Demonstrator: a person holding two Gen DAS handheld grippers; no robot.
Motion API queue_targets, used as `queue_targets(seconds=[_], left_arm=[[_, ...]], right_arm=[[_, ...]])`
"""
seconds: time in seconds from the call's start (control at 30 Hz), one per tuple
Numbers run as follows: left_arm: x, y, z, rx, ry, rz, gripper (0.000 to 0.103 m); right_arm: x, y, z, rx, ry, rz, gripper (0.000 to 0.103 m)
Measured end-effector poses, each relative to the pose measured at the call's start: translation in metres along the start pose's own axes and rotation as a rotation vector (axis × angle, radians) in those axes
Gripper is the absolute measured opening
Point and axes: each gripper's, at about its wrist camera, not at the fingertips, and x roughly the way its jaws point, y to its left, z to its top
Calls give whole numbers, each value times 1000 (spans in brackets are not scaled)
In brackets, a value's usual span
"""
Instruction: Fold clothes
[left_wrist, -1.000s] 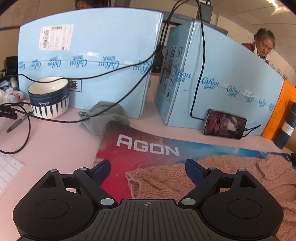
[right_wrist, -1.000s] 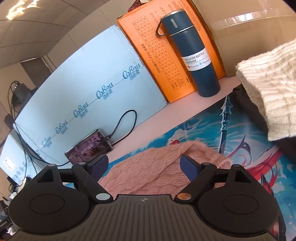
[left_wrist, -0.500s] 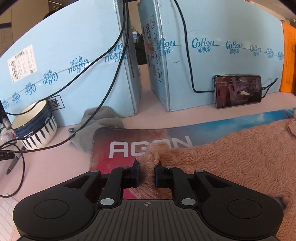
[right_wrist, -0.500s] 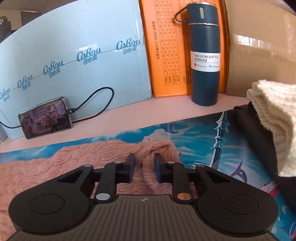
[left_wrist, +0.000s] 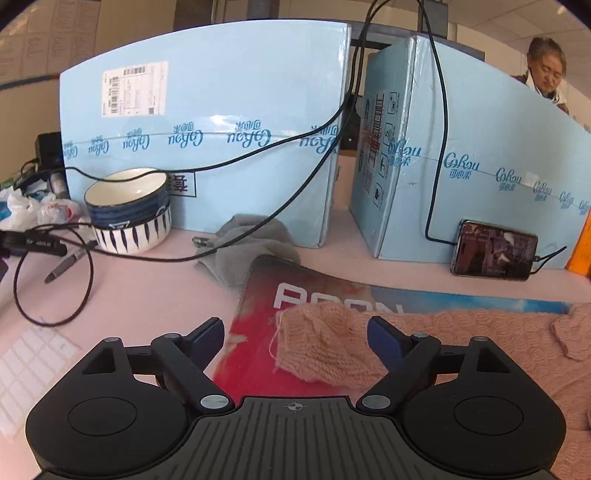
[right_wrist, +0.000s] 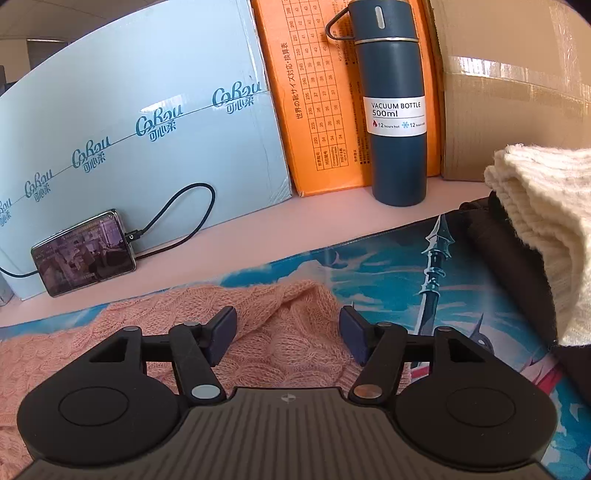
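A pink knitted sweater (left_wrist: 461, 332) lies on the printed desk mat (left_wrist: 258, 332). Its left corner, with a loose thread, sits bunched between the fingers of my left gripper (left_wrist: 295, 328). Those jaws are opening wide and the pads stand clear of the knit. In the right wrist view the sweater (right_wrist: 155, 325) has a folded ridge running up between the fingers of my right gripper (right_wrist: 288, 317). Those jaws are opening too, and neither pad presses on the fabric.
Two light blue boxes (left_wrist: 221, 147) wall the back, with stacked bowls (left_wrist: 129, 210), a grey cloth (left_wrist: 247, 243), cables and a charging phone (left_wrist: 495, 253). On the right are a blue vacuum bottle (right_wrist: 397, 110), an orange box (right_wrist: 314, 92) and a cream knit (right_wrist: 546, 221) on a dark garment (right_wrist: 517, 266).
Half a second ago both grippers were pinched shut on the sweater's edge. Both have since let go and spread apart, leaving the knit bunched on the mat. The left view swung back leftward.
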Motion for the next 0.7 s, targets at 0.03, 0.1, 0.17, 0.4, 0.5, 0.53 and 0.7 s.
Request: queue_targets(seconds=[0.03,0.1,0.17,0.4,0.5,0.53,0.7], left_arm=[[-8,3,-8,-27,19,-21,89],[-22,4,-29,-39,76,-59,89],[-34,0,-49,-3,106,-87,88],[-41,-19,-61,202,29,-83,12],[-36,-12,-56,246,6,38,12],[-33,-8,-55,251,7,72,12],[-33,11,-49,210,23,128,37]], right_arm=[[1,0,-1,2,3,-3,60],[1,5,-4,-15,8,-19,61],[0,11,-6,-40,11,-39,63],[-11,27,-21,-111,26,-113,65],[-23,33,-30,-114,35,-131,65],[-28,36,-33,-115,41,-125,66],[-56,40,-42,-55,66,-6,66]])
